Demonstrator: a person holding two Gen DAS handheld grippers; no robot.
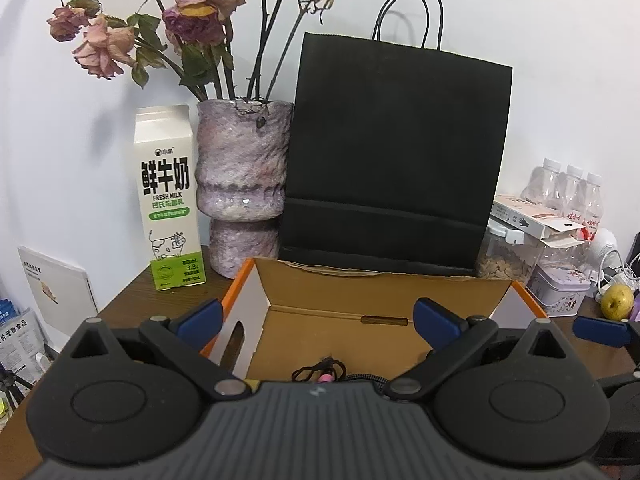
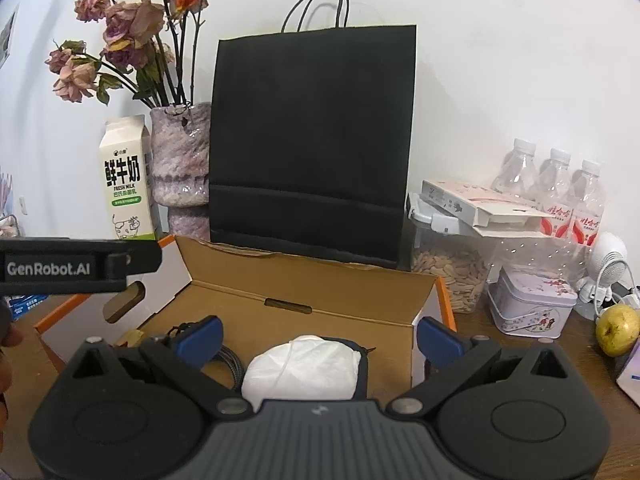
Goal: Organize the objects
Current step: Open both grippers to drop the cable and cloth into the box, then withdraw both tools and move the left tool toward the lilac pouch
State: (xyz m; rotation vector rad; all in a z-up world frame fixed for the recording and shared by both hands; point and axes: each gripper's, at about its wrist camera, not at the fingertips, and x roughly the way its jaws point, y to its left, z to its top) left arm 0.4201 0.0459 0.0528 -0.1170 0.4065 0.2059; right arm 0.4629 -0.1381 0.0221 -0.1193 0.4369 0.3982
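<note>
Cardboard box (image 1: pixel 344 304): left gripper (image 1: pixel 318 314) and right gripper (image 2: pixel 318 338) above it, fingers spread wide, grasping nothing.

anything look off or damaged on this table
The roses in the vase are wilted and dried. The cardboard box's back flap edge looks ragged where it meets the black bag. A flat carton lies tilted on the seed jar. Nothing is spilled.

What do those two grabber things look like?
Both look alike. The left gripper and right gripper have black plastic bodies with round discs, silver pivot screws, a ribbed grey middle and blue fingertip pads. The side of the left one reads "GenRobot.AI" in white letters.
</note>
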